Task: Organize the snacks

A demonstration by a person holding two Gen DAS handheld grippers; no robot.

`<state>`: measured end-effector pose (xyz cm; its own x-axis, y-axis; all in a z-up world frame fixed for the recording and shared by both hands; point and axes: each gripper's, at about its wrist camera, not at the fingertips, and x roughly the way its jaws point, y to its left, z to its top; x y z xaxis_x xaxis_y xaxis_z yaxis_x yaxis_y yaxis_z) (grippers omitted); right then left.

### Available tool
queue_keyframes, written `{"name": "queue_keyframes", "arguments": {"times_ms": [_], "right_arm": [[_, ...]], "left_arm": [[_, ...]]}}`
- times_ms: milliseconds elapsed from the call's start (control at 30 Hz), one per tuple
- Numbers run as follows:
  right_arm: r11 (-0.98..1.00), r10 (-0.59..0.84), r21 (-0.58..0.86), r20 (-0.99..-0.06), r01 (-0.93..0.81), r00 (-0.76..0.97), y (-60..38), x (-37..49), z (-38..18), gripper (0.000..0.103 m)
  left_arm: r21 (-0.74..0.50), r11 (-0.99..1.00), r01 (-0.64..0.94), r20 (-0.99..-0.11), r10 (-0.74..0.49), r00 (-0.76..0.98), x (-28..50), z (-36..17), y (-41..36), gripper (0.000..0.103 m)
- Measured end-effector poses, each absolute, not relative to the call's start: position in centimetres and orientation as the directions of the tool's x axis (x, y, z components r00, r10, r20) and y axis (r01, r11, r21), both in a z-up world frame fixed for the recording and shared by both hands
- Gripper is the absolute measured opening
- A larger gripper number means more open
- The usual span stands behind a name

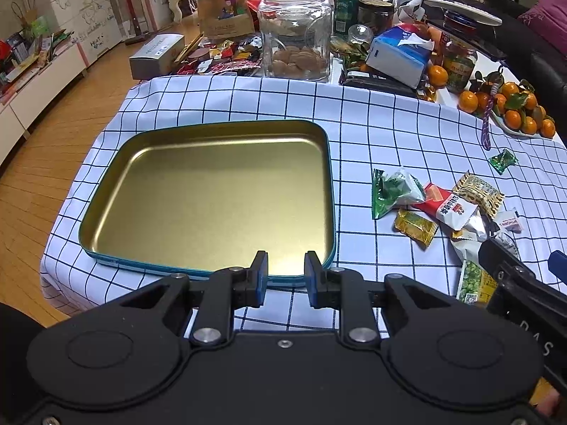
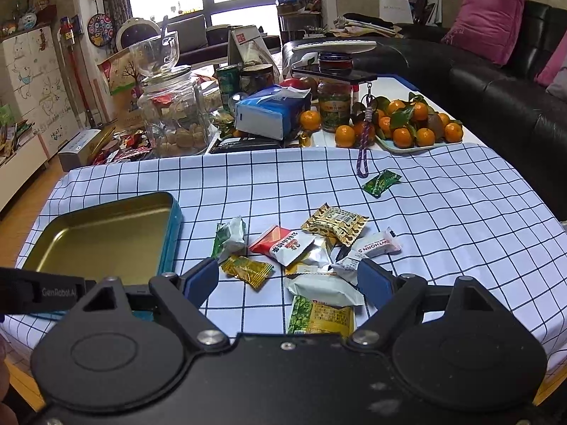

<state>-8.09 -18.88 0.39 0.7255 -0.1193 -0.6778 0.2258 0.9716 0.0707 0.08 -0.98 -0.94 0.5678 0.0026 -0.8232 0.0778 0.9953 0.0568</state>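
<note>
Two grippers are ours here, one in each hand, both over the checked tablecloth [image 1: 372, 131]. Our left gripper [image 1: 285, 276] hangs at the near rim of the tin tray [image 1: 331, 191]; its blue pads stand a narrow gap apart with nothing between them, so it is released and grasps nothing. Our right gripper [image 2: 288, 281] has its jaws spread wide and free, held above the nearest packets of the snack pile.

Closest to the right gripper lie a green-and-yellow packet [image 2: 320, 315] and a white packet [image 2: 324, 288] that touches it, both between the spread fingers as that camera sees them; we cannot tell whether a pad touches either. Just past them sit a gold packet [image 2: 248, 271], a red-and-white packet [image 2: 283, 244], a green-and-white packet [image 2: 230, 235], a brown-patterned yellow packet [image 2: 335, 225] and a small white packet with red lettering [image 2: 381, 242], heaped loosely and partly overlapping. All lie on the cloth just right of the tray, whose gold inside holds no snack. A single green candy [image 2: 381, 183] lies apart, farther back.

Beyond the cloth's far edge stand a glass jar of cookies [image 2: 175, 117], a blue tissue pack [image 2: 271, 111] and a plate of small oranges [image 2: 413, 125]. A black sofa [image 2: 496, 81] with pink cushions lies behind.
</note>
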Motion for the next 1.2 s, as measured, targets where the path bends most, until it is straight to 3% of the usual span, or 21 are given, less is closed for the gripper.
{"name": "queue_keyframes", "arguments": {"times_ms": [1200], "right_arm": [[0.972,-0.159,-0.003,-0.746,0.236,0.647,-18.7,-8.0,-1.0,0.085]], "left_arm": [[0.094,0.993,0.075,-0.821,0.035,0.57,-0.3,-1.1,-0.9,0.032]]}}
